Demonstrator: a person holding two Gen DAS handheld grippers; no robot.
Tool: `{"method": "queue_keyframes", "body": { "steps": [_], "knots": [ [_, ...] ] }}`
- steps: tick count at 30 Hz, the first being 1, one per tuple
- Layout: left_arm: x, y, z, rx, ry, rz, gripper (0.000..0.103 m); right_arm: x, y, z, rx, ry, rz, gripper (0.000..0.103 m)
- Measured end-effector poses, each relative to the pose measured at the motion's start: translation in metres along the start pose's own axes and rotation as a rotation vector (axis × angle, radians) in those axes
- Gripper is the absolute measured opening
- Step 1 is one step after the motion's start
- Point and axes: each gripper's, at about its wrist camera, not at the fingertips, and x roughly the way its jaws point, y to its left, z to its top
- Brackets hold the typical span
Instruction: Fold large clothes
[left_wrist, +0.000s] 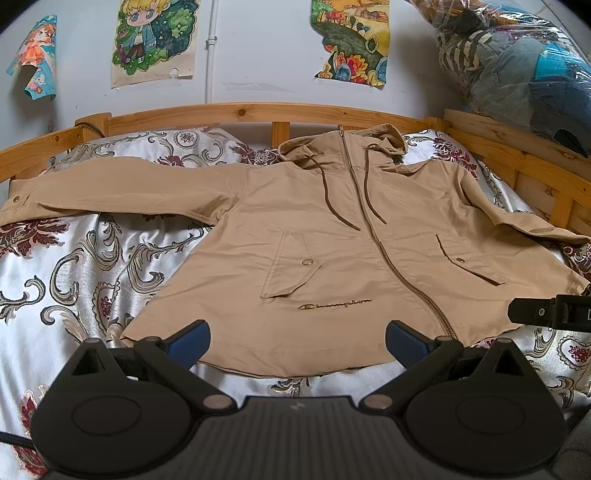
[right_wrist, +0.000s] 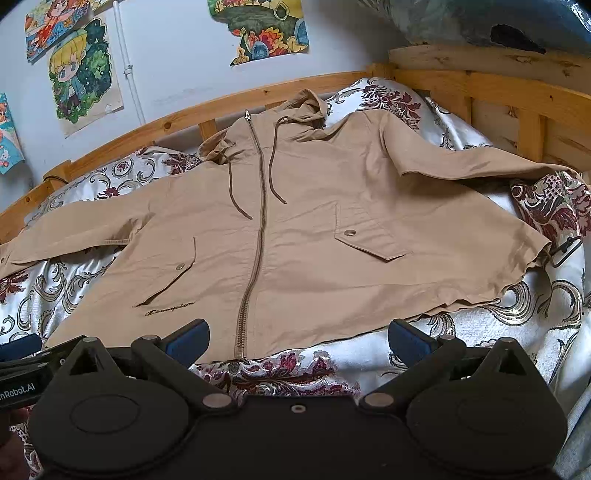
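Note:
A tan hooded zip jacket (left_wrist: 332, 236) lies flat, front up, on the bed, zipped, sleeves spread to both sides, hood toward the headboard. It also shows in the right wrist view (right_wrist: 314, 229). My left gripper (left_wrist: 297, 341) is open and empty, just above the jacket's bottom hem left of the zip. My right gripper (right_wrist: 297, 341) is open and empty, at the hem near the zip's lower end. The right gripper's body shows at the right edge of the left wrist view (left_wrist: 550, 312).
The bed has a white satin cover with maroon and grey scrolls (left_wrist: 74, 273) and a wooden rail (left_wrist: 236, 110) around the far side and right (right_wrist: 517, 96). Posters (left_wrist: 155, 40) hang on the wall. A plastic bag of clothes (left_wrist: 517, 62) sits at upper right.

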Motion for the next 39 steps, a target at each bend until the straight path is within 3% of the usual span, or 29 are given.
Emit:
{"method": "queue_keyframes", "body": {
  "steps": [18, 23, 27, 32, 35, 39],
  "knots": [
    [0.001, -0.007, -0.006, 0.012, 0.007, -0.007, 0.103, 0.001, -0.004, -0.002, 0.011, -0.002, -0.001, 0.102],
    [0.007, -0.011, -0.005, 0.043, 0.036, -0.005, 0.103, -0.003, -0.016, 0.007, 0.078, -0.032, -0.018, 0.102],
    [0.021, -0.013, 0.007, 0.06, 0.104, -0.023, 0.103, -0.026, -0.062, 0.035, 0.327, -0.143, -0.058, 0.102],
    [0.035, -0.021, 0.033, 0.117, 0.15, -0.073, 0.103, -0.055, -0.118, 0.067, 0.419, -0.27, -0.2, 0.103],
    [0.044, -0.022, 0.054, 0.12, 0.185, -0.102, 0.103, -0.068, -0.157, 0.085, 0.404, -0.265, -0.276, 0.102],
    [0.062, -0.023, 0.09, 0.085, 0.225, -0.12, 0.103, -0.08, -0.203, 0.094, 0.509, -0.239, -0.368, 0.102]
  ]
}}
